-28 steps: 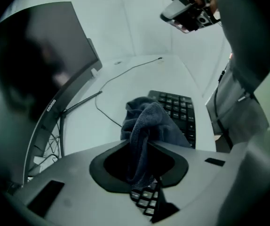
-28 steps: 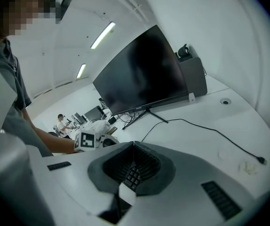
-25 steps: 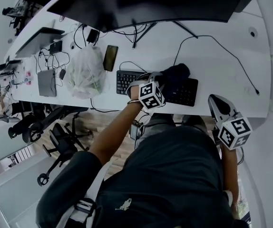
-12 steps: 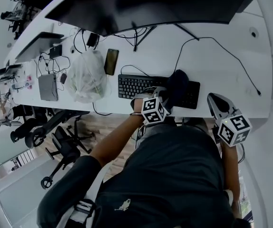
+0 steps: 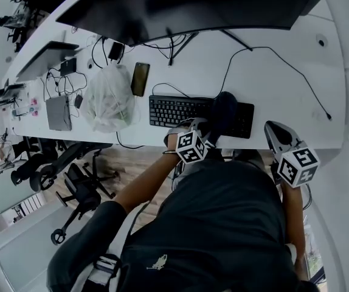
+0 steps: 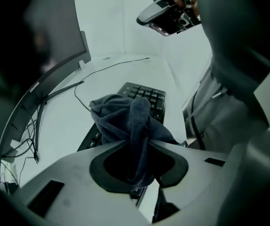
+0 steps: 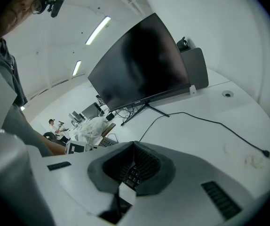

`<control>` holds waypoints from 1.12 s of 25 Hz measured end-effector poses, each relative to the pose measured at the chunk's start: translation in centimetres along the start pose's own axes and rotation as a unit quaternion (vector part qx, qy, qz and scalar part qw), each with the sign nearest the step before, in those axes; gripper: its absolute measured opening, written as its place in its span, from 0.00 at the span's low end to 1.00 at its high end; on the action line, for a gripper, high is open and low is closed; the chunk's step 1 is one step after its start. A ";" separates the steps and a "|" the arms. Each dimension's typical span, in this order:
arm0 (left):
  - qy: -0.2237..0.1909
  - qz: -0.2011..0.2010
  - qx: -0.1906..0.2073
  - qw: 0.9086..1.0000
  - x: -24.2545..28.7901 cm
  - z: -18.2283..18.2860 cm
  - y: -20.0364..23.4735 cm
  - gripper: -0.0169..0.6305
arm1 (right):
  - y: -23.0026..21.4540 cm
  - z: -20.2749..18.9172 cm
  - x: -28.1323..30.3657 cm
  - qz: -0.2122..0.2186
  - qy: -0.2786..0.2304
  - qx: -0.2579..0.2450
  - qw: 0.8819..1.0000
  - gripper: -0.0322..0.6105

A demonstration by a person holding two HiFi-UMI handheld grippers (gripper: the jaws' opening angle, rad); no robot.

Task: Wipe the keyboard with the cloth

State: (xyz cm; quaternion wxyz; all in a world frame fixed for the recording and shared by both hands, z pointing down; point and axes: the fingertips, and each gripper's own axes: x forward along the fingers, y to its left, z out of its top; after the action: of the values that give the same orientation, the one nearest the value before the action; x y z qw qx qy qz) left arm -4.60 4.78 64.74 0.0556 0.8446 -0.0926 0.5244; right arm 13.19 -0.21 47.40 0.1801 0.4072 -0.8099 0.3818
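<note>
The left tool [image 6: 138, 144] is clenched on a fold of the dark cloth [image 6: 125, 119]. The rest of the cloth bunches out in front of the jaws and rests on the keyboard [image 5: 174, 110]. The keyboard lies along the near edge of the desk [image 5: 284, 84], about midway along it, in front of the monitor [image 5: 193, 5] at the far edge. In the head view the cloth [image 5: 224, 111] covers the keyboard's right-hand part, and the keys to its left are bare.

The right tool [image 7: 134, 144] has its jaws drawn together with nothing between them. It hangs idle over the near edge, toward the desk's right corner and well apart from the cloth.

The wiping looks to be under way, with the cloth in contact with the keys. Nothing shows which keys are already clean. The bare left stretch and the near row probably remain to be passed over.
</note>
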 end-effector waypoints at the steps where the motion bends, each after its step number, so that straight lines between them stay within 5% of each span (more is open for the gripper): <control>1: 0.004 -0.005 0.007 1.000 -0.1 -0.2 -0.3 0.15 | 0.1 -0.1 0.0 0.000 0.000 0.001 1.000 0.06; 9: 0.019 0.036 0.010 0.999 -2.3 -1.6 4.6 0.15 | 2.2 -1.7 1.0 0.017 0.013 -0.004 1.000 0.06; 18: 0.003 0.037 -0.058 0.998 -2.4 -6.1 0.8 0.15 | 3.5 -4.1 1.9 0.019 0.029 -0.003 0.999 0.06; 28: 0.003 0.062 -0.009 0.998 -3.6 -3.8 7.5 0.15 | 4.7 -5.3 3.8 0.026 0.043 0.003 0.999 0.06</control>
State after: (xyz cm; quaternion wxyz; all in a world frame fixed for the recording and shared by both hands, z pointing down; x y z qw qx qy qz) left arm -11.09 -1.44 63.12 0.0306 0.8353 -0.1492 0.5282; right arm 7.03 3.61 50.83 0.2038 0.3693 -0.8108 0.4057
